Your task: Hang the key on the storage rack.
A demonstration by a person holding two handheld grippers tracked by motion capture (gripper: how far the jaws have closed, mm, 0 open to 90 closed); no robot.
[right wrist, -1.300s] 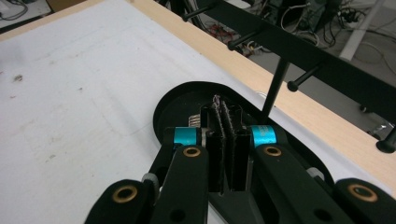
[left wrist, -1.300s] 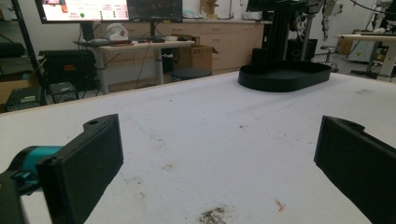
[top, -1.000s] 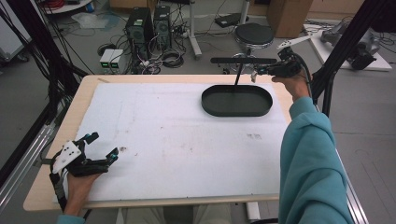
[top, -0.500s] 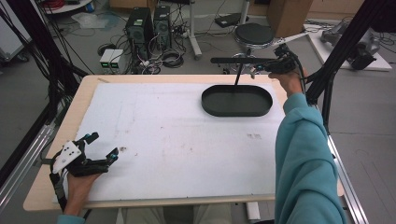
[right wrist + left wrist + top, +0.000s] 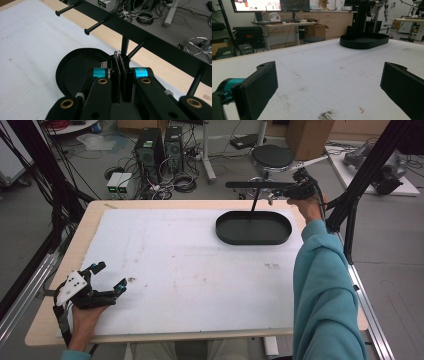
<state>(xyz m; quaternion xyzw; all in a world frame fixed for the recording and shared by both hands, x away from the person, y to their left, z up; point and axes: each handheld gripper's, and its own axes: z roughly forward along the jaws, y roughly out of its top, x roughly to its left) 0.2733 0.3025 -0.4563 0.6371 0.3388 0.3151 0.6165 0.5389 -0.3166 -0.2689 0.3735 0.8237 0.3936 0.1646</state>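
Observation:
A black oval tray (image 5: 260, 227) lies at the far right of the white table top (image 5: 190, 265). From it rises a post with a black crossbar (image 5: 255, 184) that carries several pegs (image 5: 96, 26). My right gripper (image 5: 279, 194) is held up at the bar's right end. In the right gripper view its jaws (image 5: 119, 58) are shut, right under a peg (image 5: 136, 51). A small silvery bit shows at their tips; I cannot tell what it is. My left gripper (image 5: 111, 276) rests open on the table at the front left, with nothing between its jaws (image 5: 329, 82). The tray (image 5: 364, 41) is far ahead of it.
The wooden table edge (image 5: 95, 220) frames the white top. Black frame posts (image 5: 360, 185) stand just right of the right hand. Computers, cables and a stool (image 5: 272, 156) sit on the floor beyond the table.
The right hand and its gripper have shifted slightly to the left along the crossbar. The left gripper has stayed where it was.

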